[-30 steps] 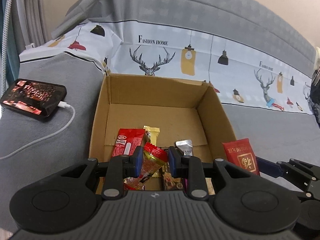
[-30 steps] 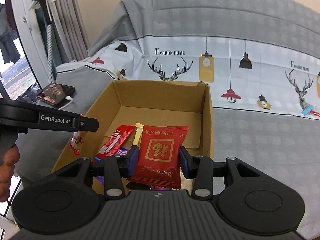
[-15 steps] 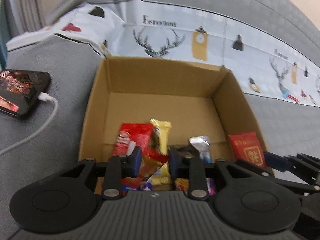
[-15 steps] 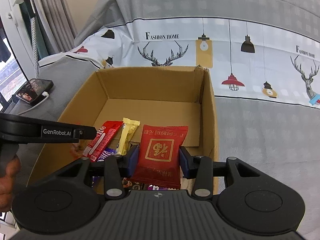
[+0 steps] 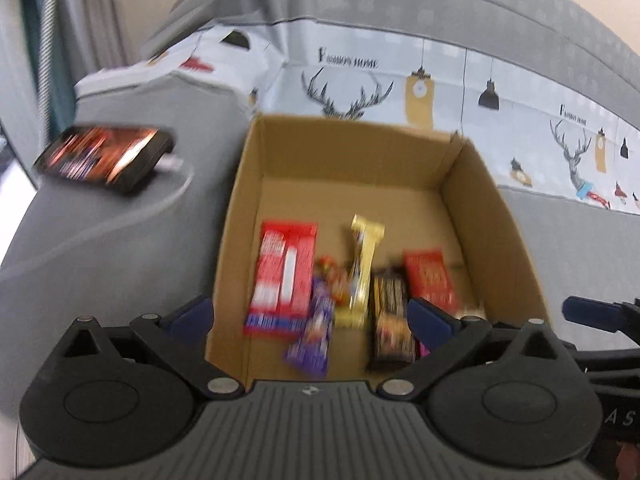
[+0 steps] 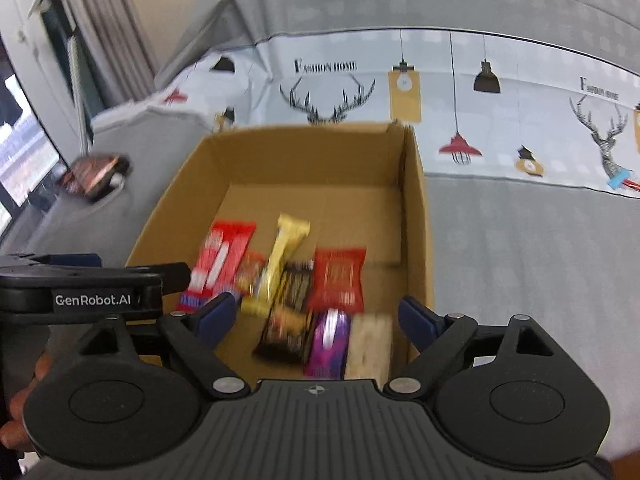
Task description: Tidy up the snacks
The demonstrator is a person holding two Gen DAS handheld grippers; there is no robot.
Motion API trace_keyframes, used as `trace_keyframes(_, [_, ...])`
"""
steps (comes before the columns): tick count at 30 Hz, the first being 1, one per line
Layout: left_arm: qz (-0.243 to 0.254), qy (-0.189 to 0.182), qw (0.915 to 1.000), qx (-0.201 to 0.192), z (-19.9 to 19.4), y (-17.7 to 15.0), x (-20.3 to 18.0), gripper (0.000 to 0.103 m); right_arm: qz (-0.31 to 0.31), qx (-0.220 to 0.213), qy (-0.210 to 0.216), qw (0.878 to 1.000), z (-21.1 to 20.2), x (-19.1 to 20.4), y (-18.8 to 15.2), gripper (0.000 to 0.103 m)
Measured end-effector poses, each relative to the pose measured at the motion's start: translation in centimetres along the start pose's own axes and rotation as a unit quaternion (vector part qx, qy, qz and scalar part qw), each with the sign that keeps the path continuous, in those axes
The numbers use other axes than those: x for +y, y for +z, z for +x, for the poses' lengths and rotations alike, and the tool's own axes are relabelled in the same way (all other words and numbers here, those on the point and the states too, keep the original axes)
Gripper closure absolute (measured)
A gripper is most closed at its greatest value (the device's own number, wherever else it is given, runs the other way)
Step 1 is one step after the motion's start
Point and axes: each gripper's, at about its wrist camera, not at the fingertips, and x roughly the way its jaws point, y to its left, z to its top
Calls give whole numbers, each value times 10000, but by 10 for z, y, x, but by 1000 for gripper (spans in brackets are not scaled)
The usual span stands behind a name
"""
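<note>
An open cardboard box (image 5: 236, 216) stands on the grey sofa seat. On its floor lie a wide red packet (image 5: 282, 276), a gold bar (image 5: 364, 268), a small red-orange snack (image 5: 334, 278), a purple packet (image 5: 316, 332), a dark packet (image 5: 390, 316) and a red square packet (image 5: 430, 280). My left gripper (image 5: 310, 318) hangs over the box's near edge, jaws opening wide, gripping nothing. My right gripper (image 6: 316, 316) hovers over the near right corner, jaws opening too. The red square packet (image 6: 338, 280) lies loose below it, beside a beige packet (image 6: 368, 340).
A phone (image 5: 104, 158) with a lit screen and a white cable (image 5: 120, 216) lies on the sofa, left of the box. Patterned sofa cover (image 6: 460, 92) rises behind. The box's right wall (image 6: 416, 208) stands close to my right gripper. A hand (image 6: 24, 404) shows at lower left.
Both grippers went from shut on a snack to wide open. The red-orange snack and the red square packet now lie in the box. The left view swung and is blurred.
</note>
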Motion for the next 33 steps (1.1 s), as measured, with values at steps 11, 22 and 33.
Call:
trace_keyframes(11, [-125,-140,9996,-188,-73,-61,9,0,-475,-361,-394,9974,-85,43,-59,10])
trace_keyframes(22, [-125,-174,9972,-714,-133,-81,3,0,-663,-887,-452,9928,-141,56,-77,8])
trace_keyframes(33, [-119,-147,9949,-994,-162,-93,-2,0,-683,-1216,-425,9893,-171,58,-93,7])
